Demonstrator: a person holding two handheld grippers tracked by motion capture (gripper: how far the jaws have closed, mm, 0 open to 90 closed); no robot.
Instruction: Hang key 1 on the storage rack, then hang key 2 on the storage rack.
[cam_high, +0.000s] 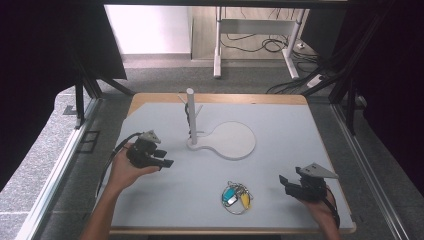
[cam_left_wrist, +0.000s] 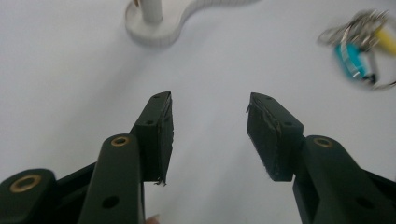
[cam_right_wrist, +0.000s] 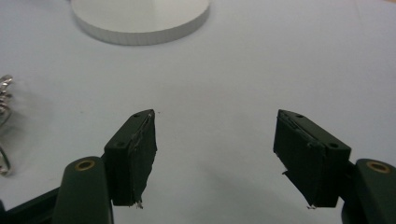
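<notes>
Room: grey carpet floor (cam_high: 165, 80) beyond the table, dark curtains (cam_high: 45, 60) at both sides, a white desk frame (cam_high: 255, 40) with loose cables (cam_high: 260, 45) at the back.
Table: pale grey top (cam_high: 295, 135) with a wooden edge; both grippers hover above its near half.
Writing: no brand, label or text can be read on anything.
Stand: white, a flat round base (cam_high: 232, 140) joined to a smaller foot with an upright post (cam_high: 190, 117); it sits ahead of both grippers, toward the far middle of the table, nearer the left one. A thin dark thing hangs by the post, too small to tell.
Left gripper (cam_high: 161, 161): held in the left hand (cam_high: 125, 172), jaws spread wide with nothing between them; bare table shows through the gap in the left gripper view (cam_left_wrist: 210, 135).
Right gripper (cam_high: 286, 184): held in the right hand (cam_high: 320, 207), jaws spread apart and empty (cam_right_wrist: 215, 154).
Keys: a bunch (cam_high: 236, 197) of metal rings with a blue tag and a yellow tag, lying flat on the table between the two grippers, closer to the right one, touching neither; blurred in the left gripper view (cam_left_wrist: 362, 49).
</notes>
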